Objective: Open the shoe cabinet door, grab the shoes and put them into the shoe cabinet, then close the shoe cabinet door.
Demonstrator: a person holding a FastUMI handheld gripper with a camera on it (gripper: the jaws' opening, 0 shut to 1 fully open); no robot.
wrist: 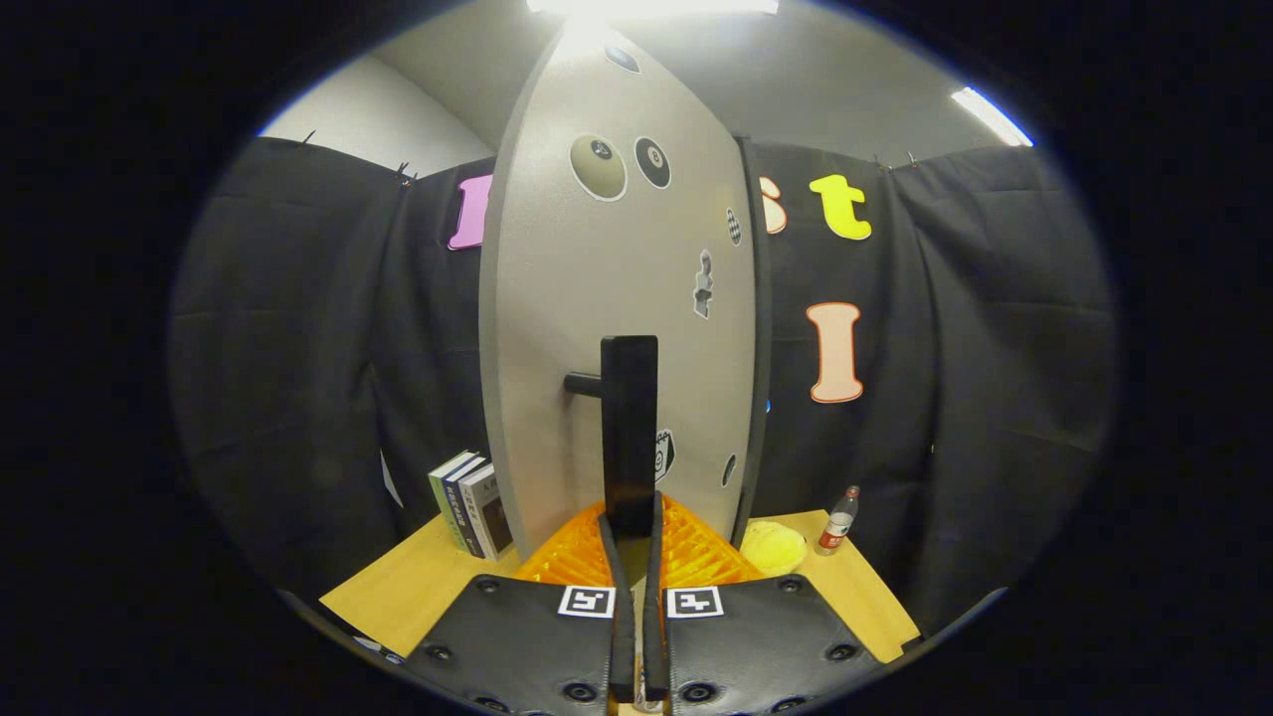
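Observation:
The shoe cabinet door (597, 298), a tall grey panel with several stickers, stands upright right in front of me. A black vertical bar handle (629, 428) sticks out from it on a short stub. My gripper (632, 512) is shut on the lower end of that handle, one finger pressing on each side. The fingers (607, 537) run up from the bottom and meet at the bar. The door's dark side edge (761, 328) shows on the right, so I see the panel slightly turned.
The cabinet stands on a wooden table (408, 592). Left of the door lean three books (472, 507). To the right are a yellow round object (774, 545) and a small plastic bottle (838, 522). Black cloth walls surround the table.

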